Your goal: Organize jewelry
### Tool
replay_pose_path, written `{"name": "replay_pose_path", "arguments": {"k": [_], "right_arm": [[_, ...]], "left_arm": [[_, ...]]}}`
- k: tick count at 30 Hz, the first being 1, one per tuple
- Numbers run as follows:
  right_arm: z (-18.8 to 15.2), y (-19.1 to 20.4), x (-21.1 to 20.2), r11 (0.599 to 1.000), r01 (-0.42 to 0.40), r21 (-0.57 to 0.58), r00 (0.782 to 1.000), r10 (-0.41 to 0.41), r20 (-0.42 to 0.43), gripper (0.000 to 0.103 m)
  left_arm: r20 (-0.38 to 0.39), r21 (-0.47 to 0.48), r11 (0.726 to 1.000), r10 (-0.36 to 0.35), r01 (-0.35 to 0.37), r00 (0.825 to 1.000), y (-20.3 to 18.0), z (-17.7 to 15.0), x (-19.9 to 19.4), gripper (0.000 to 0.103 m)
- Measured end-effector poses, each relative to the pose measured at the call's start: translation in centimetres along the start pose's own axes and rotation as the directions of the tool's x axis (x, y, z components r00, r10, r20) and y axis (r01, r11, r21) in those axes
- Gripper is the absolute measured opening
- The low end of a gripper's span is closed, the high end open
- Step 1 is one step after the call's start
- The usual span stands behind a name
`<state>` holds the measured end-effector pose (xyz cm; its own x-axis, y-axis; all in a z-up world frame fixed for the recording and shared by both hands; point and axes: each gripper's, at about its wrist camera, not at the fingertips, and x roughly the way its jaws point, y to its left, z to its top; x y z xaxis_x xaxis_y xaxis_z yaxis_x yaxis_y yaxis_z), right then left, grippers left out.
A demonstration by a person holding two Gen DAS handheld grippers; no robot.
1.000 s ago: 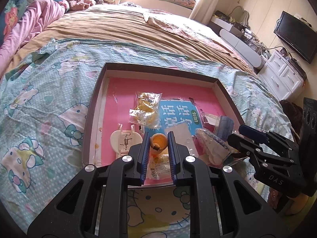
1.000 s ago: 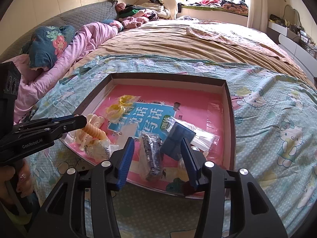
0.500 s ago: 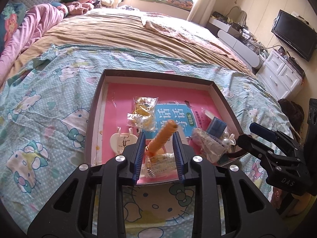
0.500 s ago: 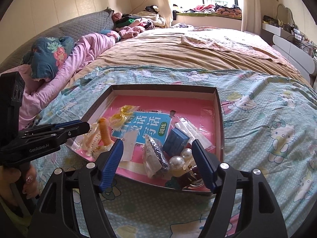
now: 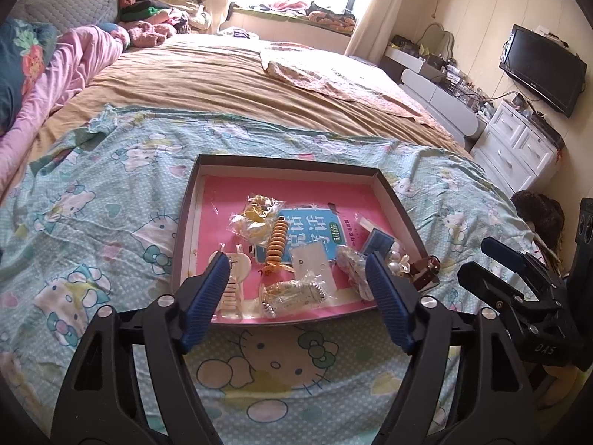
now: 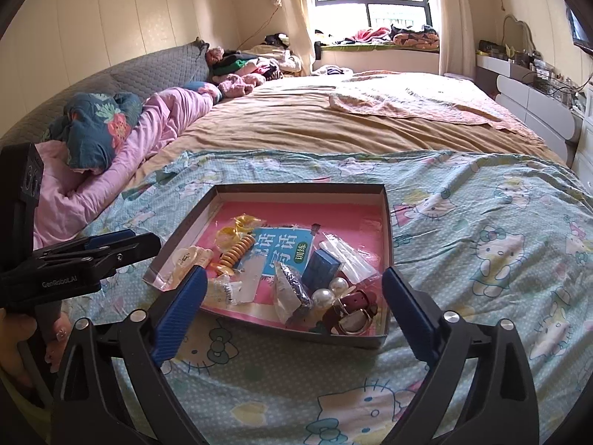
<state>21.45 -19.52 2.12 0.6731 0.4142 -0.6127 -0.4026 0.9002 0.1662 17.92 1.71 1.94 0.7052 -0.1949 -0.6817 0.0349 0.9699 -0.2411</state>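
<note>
A shallow dark box (image 5: 393, 200) (image 6: 386, 222) with a pink floor lies on the bed and holds jewelry. An orange spiral hair tie (image 5: 277, 243) (image 6: 237, 251) lies loose inside it. Beside it are a white hair clip (image 5: 233, 278), bagged yellow pieces (image 5: 255, 218), a bagged chain (image 5: 292, 294), a blue pouch (image 6: 320, 269), pearls (image 6: 330, 291) and a red strap (image 6: 354, 304). My left gripper (image 5: 296, 291) is open and empty, hovering over the box's near edge. My right gripper (image 6: 292, 315) is open and empty, just before the box's near edge.
A Hello Kitty sheet (image 5: 111, 230) covers the near bed, a tan blanket (image 5: 229, 85) the far part. Pink bedding (image 6: 148, 126) and pillows lie at the left. White drawers (image 5: 519, 141) and a TV (image 5: 541, 66) stand at the right. A hand (image 6: 22, 337) holds the left gripper.
My left gripper opened and let go of the orange hair tie, which now lies in the box. Both grippers drew back from the box; the right gripper opened wider.
</note>
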Motion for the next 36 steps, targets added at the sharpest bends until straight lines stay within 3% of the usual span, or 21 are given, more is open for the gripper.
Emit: {"name": "replay_pose_path", "arguments": {"k": [3, 5, 22, 36], "right_arm": [[-0.4, 0.0, -1.2, 1.000, -0.005, 0.010, 1.000, 0.005, 0.015, 0.097], [-0.8, 0.1, -1.9, 1.000, -0.006, 0.013, 1.000, 0.005, 0.019, 0.098], [-6.6, 1.5, -4.8, 1.000, -0.003, 0.002, 1.000, 0.003, -0.020, 0.098], [-8.4, 2.0, -5.6, 1.000, -0.010, 0.011, 0.999, 0.010, -0.042, 0.098]], "left_arm": [[0.022, -0.008, 1.000, -0.003, 0.003, 1.000, -0.2, -0.5, -1.4, 0.091], [0.032, 0.000, 1.000, -0.001, 0.001, 0.999, -0.4, -0.9, -2.1, 0.093], [0.015, 0.004, 1.000, 0.024, -0.024, 1.000, -0.3, -7.2, -4.8, 0.093], [0.021, 0.005, 1.000, 0.022, -0.022, 1.000, -0.5, -8.7, -5.9, 0.093]]}}
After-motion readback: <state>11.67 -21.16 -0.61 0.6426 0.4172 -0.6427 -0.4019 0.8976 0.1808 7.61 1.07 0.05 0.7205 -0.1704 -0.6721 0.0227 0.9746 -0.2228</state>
